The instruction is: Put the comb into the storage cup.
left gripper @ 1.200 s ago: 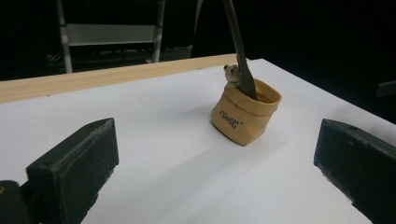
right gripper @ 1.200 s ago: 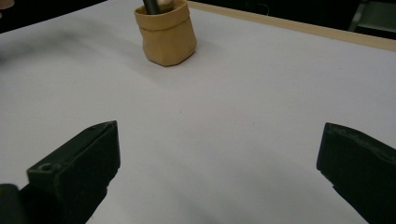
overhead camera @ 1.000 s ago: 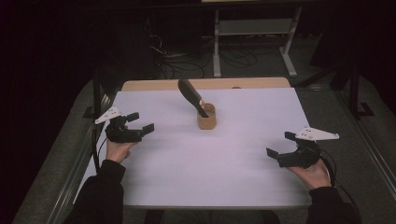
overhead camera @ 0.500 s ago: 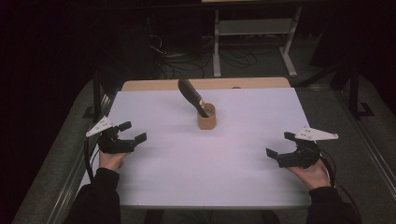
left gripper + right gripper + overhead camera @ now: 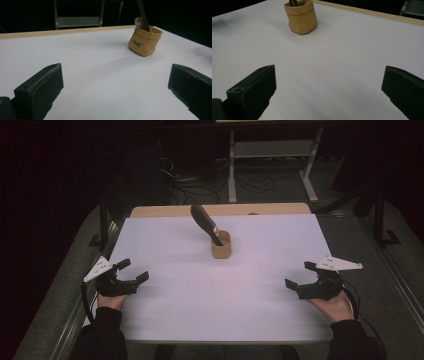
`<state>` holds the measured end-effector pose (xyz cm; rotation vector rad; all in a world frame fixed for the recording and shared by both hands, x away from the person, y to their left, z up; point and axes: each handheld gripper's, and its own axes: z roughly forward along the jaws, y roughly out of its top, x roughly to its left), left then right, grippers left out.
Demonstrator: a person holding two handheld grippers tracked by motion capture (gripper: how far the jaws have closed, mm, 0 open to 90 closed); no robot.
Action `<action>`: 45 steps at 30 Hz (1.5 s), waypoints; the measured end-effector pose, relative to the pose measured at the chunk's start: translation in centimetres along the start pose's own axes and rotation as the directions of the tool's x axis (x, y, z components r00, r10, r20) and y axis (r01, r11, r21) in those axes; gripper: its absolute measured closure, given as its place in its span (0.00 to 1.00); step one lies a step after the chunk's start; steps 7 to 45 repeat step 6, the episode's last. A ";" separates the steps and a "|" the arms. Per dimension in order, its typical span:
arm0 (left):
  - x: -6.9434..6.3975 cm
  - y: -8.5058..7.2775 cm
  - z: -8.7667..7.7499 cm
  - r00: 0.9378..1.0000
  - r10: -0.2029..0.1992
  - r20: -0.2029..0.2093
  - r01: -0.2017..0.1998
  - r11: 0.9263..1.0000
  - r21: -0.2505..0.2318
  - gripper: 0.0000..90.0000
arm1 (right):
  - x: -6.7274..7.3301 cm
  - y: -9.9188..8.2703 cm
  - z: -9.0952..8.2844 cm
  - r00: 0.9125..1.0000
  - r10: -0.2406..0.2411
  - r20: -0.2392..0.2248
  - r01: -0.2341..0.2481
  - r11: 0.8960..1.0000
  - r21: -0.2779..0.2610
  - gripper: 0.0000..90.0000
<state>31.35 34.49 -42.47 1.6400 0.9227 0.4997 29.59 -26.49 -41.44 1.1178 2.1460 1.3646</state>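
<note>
A small tan pouch (image 5: pixel 221 245) stands upright toward the back middle of the white table top (image 5: pixel 250 285). A dark-handled tool (image 5: pixel 204 222) sticks out of it, leaning to the back left. My left gripper (image 5: pixel 132 270) rests open near the table's left edge, well short of the pouch (image 5: pixel 144 41), nothing between its jaws. My right gripper (image 5: pixel 300 275) is open at the front right, also empty, with the pouch (image 5: pixel 301 17) far ahead of it. In the left gripper view the tool's shaft (image 5: pixel 143 15) rises out of the pouch.
A light wooden strip (image 5: pixel 220 210) runs along the table's far edge. Beyond it are a metal stand (image 5: pixel 270 160) and cables on the dark floor. Grey padded borders (image 5: pixel 55 305) flank the table on both sides.
My left gripper has drawn back toward the front left edge of the table. The right gripper has barely moved. Pouch and tool stand as before.
</note>
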 end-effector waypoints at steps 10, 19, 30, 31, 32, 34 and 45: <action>0.0 -0.1 -0.2 1.000 -0.005 0.007 0.005 1.000 0.002 0.00 | -0.2 -0.1 0.0 1.000 0.005 0.001 -0.005 1.000 0.004 0.00; 0.0 -0.1 -0.2 1.000 -0.005 0.007 0.005 1.000 0.002 0.00 | -0.2 -0.1 0.0 1.000 0.005 0.001 -0.005 1.000 0.004 0.00; 0.0 -0.1 -0.2 1.000 -0.005 0.007 0.005 1.000 0.002 0.00 | -0.2 -0.1 0.0 1.000 0.005 0.001 -0.005 1.000 0.004 0.00; 0.0 -0.1 -0.2 1.000 -0.005 0.007 0.005 1.000 0.002 0.00 | -0.2 -0.1 0.0 1.000 0.005 0.001 -0.005 1.000 0.004 0.00; 0.0 -0.1 -0.2 1.000 -0.005 0.007 0.005 1.000 0.002 0.00 | -0.2 -0.1 0.0 1.000 0.005 0.001 -0.005 1.000 0.004 0.00; 0.0 -0.1 -0.2 1.000 -0.005 0.007 0.005 1.000 0.002 0.00 | -0.2 -0.1 0.0 1.000 0.005 0.001 -0.005 1.000 0.004 0.00; 0.0 -0.1 -0.2 1.000 -0.005 0.007 0.005 1.000 0.002 0.00 | -0.2 -0.1 0.0 1.000 0.005 0.001 -0.005 1.000 0.004 0.00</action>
